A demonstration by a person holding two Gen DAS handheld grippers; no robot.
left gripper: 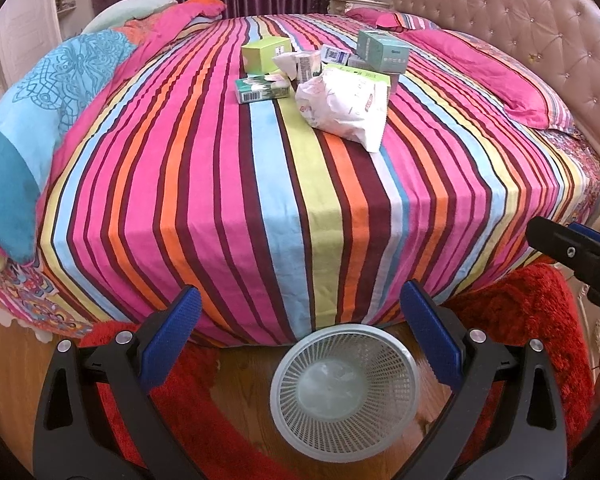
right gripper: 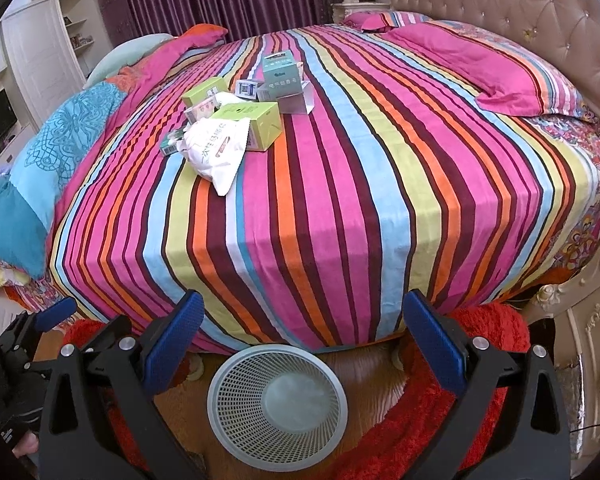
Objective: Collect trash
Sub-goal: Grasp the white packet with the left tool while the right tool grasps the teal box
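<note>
A pile of trash lies far back on the striped bed: a crumpled white plastic bag (left gripper: pixel 346 106) (right gripper: pixel 216 148), green boxes (left gripper: pixel 266 54) (right gripper: pixel 256 124), a teal box (left gripper: pixel 382 50) (right gripper: pixel 282 70) and a flat green carton (left gripper: pixel 262 89). A white mesh wastebasket (left gripper: pixel 344 388) (right gripper: pixel 278 402) stands empty on the wooden floor at the bed's foot. My left gripper (left gripper: pixel 300 312) is open and empty above the basket. My right gripper (right gripper: pixel 302 316) is open and empty, also over the basket. The right gripper shows at the left wrist view's right edge (left gripper: pixel 580 256).
The bed (left gripper: pixel 260 200) has a tufted headboard (left gripper: pixel 520 20) at right, pink pillows (right gripper: pixel 500 76) and a blue-and-pink quilt (left gripper: pixel 40 120) bunched at left. A red shaggy rug (right gripper: pixel 480 360) surrounds the basket. A nightstand (right gripper: pixel 352 8) stands at the back.
</note>
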